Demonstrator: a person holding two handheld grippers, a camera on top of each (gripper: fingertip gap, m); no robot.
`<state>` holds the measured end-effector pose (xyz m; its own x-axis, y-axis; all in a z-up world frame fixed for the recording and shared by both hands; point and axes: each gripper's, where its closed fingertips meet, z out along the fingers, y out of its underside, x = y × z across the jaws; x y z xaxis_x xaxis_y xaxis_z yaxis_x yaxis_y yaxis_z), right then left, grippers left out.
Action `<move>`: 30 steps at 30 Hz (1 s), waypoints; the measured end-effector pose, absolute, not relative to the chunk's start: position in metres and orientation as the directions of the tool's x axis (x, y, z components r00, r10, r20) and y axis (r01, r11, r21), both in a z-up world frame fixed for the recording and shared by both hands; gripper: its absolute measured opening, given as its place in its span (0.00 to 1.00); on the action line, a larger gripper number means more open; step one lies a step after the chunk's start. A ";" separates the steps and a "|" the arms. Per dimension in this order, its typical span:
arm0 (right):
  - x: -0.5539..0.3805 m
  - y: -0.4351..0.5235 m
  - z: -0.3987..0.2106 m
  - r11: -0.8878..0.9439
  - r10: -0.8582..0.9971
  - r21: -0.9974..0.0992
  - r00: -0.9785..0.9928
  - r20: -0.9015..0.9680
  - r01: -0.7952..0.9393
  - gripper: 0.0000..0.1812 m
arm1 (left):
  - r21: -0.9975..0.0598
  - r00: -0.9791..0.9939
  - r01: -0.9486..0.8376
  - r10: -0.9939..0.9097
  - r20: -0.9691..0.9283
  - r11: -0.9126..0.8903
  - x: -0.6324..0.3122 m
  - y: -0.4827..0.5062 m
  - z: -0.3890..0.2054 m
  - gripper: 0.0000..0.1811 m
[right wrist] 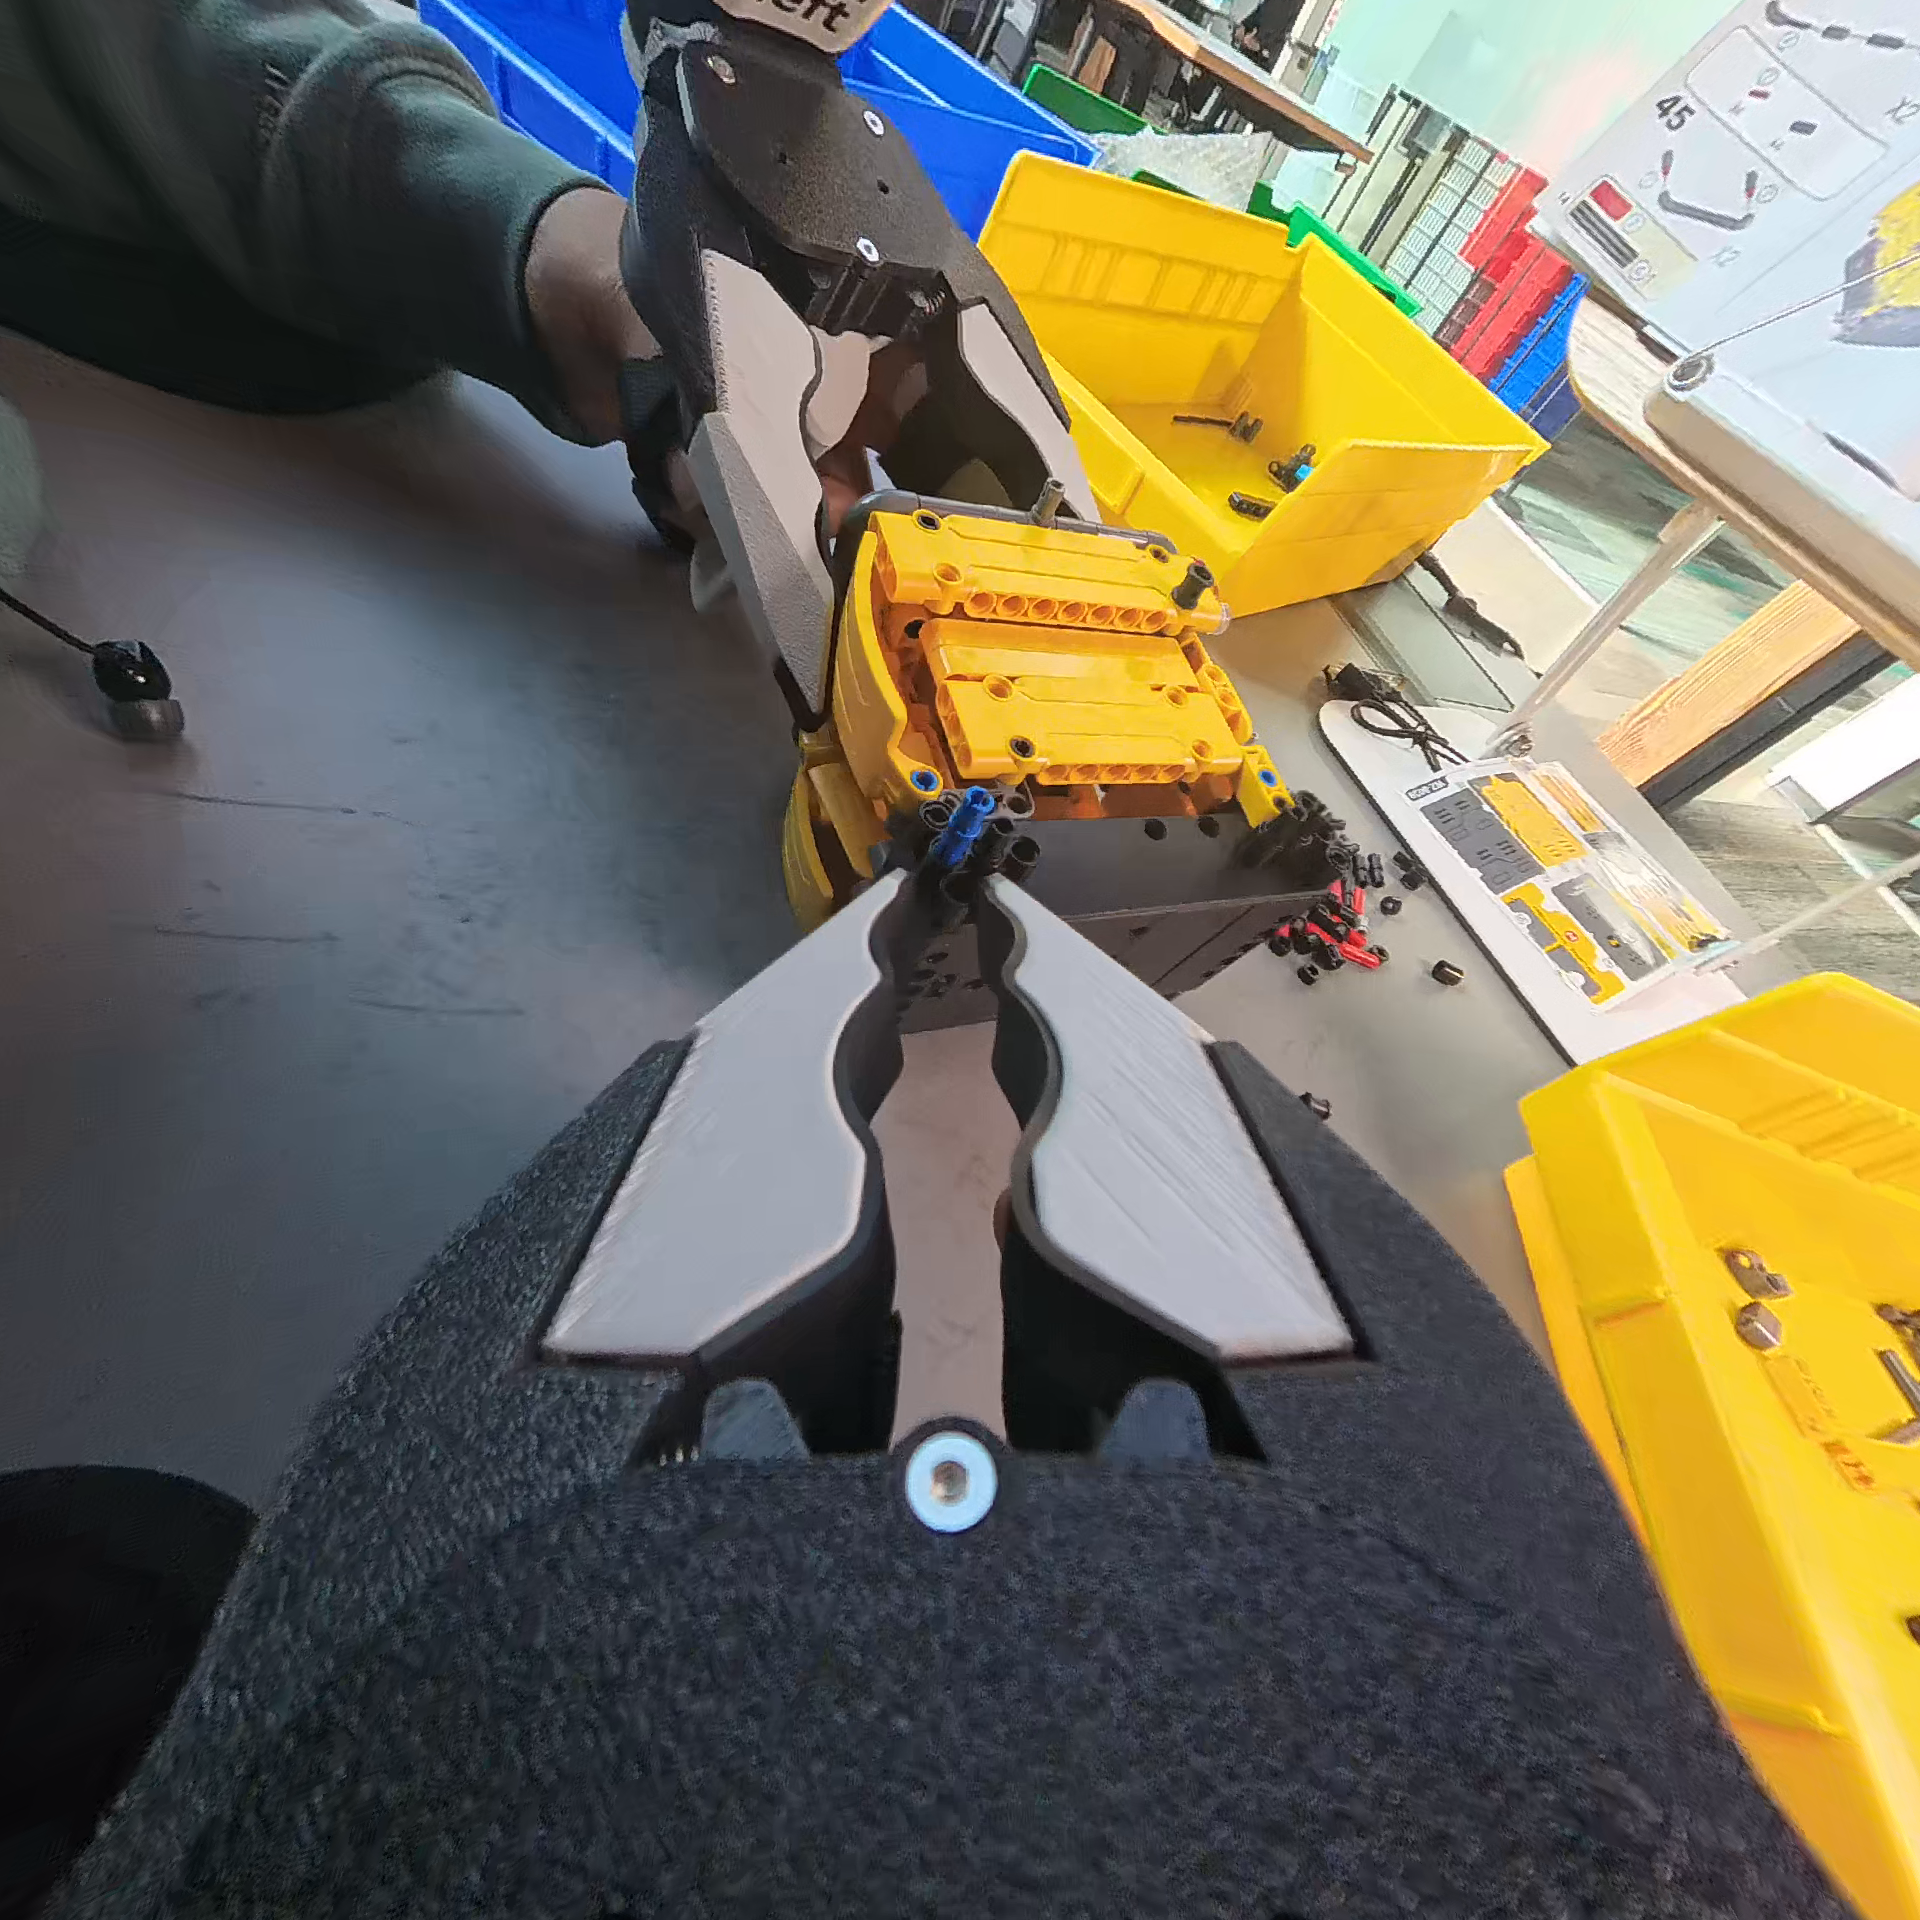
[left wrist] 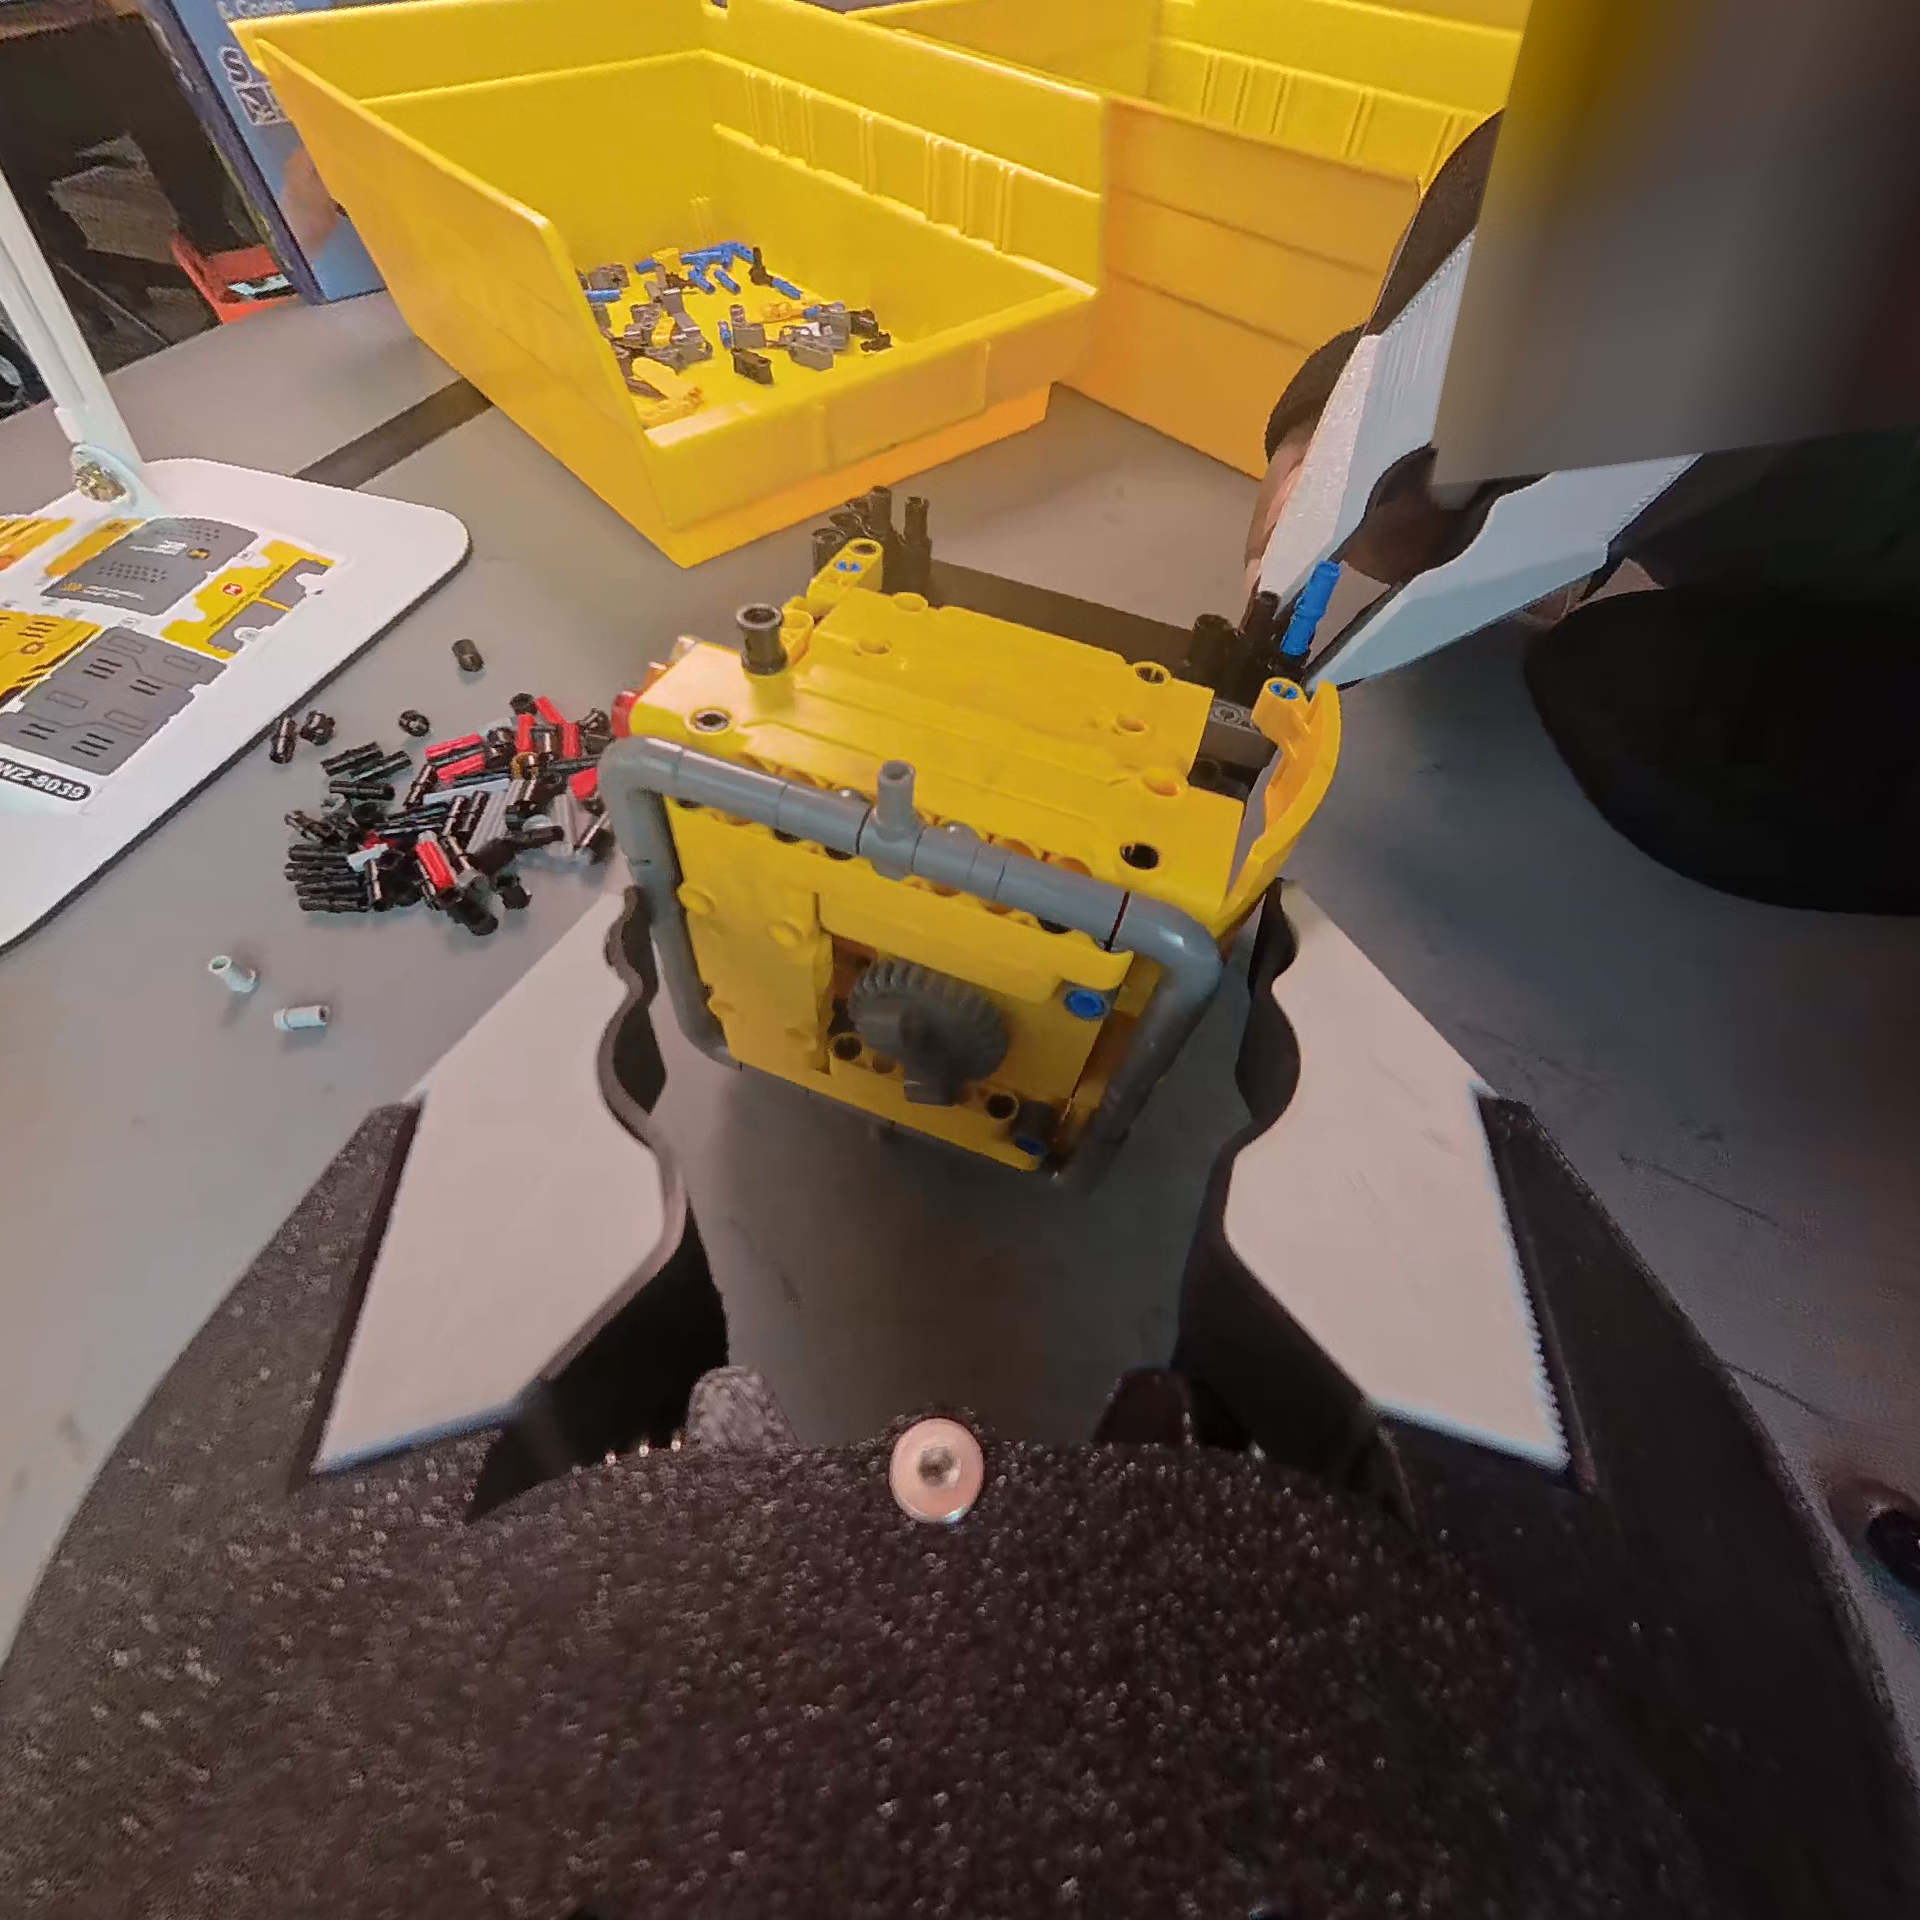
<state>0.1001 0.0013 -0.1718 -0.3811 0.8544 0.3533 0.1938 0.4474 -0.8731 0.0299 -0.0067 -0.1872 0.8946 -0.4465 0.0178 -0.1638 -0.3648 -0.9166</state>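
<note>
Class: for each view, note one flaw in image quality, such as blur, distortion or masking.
Left wrist view: a smooth masked patch covers the upper right; yellow bin walls bow from wide-angle distortion. Right wrist view: the table tilts steeply, far shelves are soft, and the tool body at bottom is blurred.

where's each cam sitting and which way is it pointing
Left wrist view: sits on the left gripper, looking along its fingers at the yellow brick model clamped between them; the right gripper shows beyond.
Right wrist view: sits on the right gripper, facing the model's black end and a blue pin; the left gripper and a sleeve show.
Shared: model, pin, both grippers, from opposite sides.
</note>
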 end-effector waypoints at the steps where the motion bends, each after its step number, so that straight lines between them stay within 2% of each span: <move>1: 0.100 0.001 -0.171 0.461 0.849 -0.867 -0.376 0.370 0.189 0.05 | -0.916 0.900 -0.161 -0.436 0.017 -0.367 0.029 -0.008 -0.187 0.62; 7: 0.100 -0.005 -0.171 0.420 0.856 -0.892 -0.400 0.328 0.167 0.05 | -0.917 0.904 -0.154 -0.427 0.020 -0.368 0.030 -0.014 -0.187 0.63; 16: 0.109 -0.020 -0.171 0.211 0.818 -0.957 -0.572 0.062 0.198 0.05 | -0.919 0.846 -0.187 -0.533 0.030 -0.348 0.037 -0.023 -0.187 0.62; 30: 0.108 -0.021 -0.171 0.213 0.806 -0.956 -0.589 0.056 0.201 0.04 | -0.918 0.846 -0.192 -0.533 0.024 -0.346 0.035 -0.023 -0.187 0.62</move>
<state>0.1080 -0.0209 -0.1707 -0.5890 0.8062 0.0556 0.2010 0.2128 -0.9562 0.0352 -0.0225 -0.1869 0.8460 -0.5326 0.0236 -0.1924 -0.3462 -0.9182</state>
